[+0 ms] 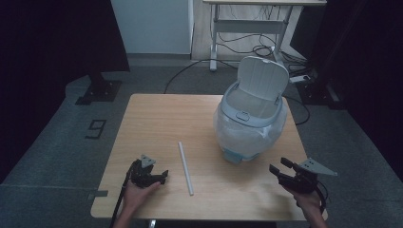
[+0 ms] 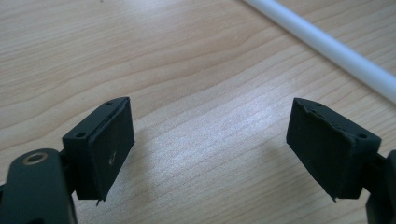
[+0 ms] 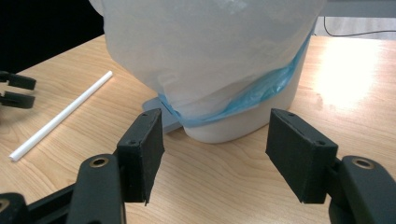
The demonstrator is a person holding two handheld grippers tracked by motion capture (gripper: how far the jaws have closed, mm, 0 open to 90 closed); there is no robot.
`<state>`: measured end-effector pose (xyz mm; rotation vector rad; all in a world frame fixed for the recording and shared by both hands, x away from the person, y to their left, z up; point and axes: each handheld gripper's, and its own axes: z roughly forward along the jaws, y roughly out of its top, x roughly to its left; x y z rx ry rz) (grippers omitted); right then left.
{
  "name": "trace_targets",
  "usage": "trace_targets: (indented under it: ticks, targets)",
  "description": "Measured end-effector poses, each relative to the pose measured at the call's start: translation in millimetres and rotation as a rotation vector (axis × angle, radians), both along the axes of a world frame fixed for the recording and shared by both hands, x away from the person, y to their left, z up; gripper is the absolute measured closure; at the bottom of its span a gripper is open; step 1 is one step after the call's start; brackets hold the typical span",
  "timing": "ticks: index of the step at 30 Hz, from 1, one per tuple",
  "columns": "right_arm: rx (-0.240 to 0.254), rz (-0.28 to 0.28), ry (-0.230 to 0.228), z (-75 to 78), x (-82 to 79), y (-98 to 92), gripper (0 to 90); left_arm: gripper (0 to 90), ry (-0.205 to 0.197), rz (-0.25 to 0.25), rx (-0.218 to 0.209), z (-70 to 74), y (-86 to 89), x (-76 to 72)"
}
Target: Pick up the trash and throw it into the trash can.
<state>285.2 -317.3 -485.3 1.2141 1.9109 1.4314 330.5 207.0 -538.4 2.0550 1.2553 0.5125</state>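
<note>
Wooden table [image 1: 157,114] on grey carpet, dark surrounds. Centre: white tube [image 1: 185,167]. Far right: lidded bin [image 1: 250,111], bag-lined, its interior hidden from me. My left gripper [image 1: 163,176] and right gripper [image 1: 278,166]: both released, empty.

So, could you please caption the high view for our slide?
Two open grippers, left and right, flank a white straw before a lidded bin.

Straw [image 1: 185,167] on the table [image 1: 157,118] between left tongs [image 1: 162,177] and lidded bin [image 1: 250,118]; right tongs [image 1: 279,169] just before bin.
</note>
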Motion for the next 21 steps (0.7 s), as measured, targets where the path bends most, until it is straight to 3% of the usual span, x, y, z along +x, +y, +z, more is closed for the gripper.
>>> trace_targets:
  ticks: [14, 21]
  targets:
    - [-0.012, -0.024, 0.02, -8.4, -1.0, -5.1, 36.0, 14.6, -0.038, -0.015, -0.057, 21.0, -13.6, 2.8]
    - [-0.021, -0.036, 0.017, -9.6, -1.4, -4.0, 36.2, 14.6, -0.018, -0.053, -0.056, 27.9, -32.5, 11.1]
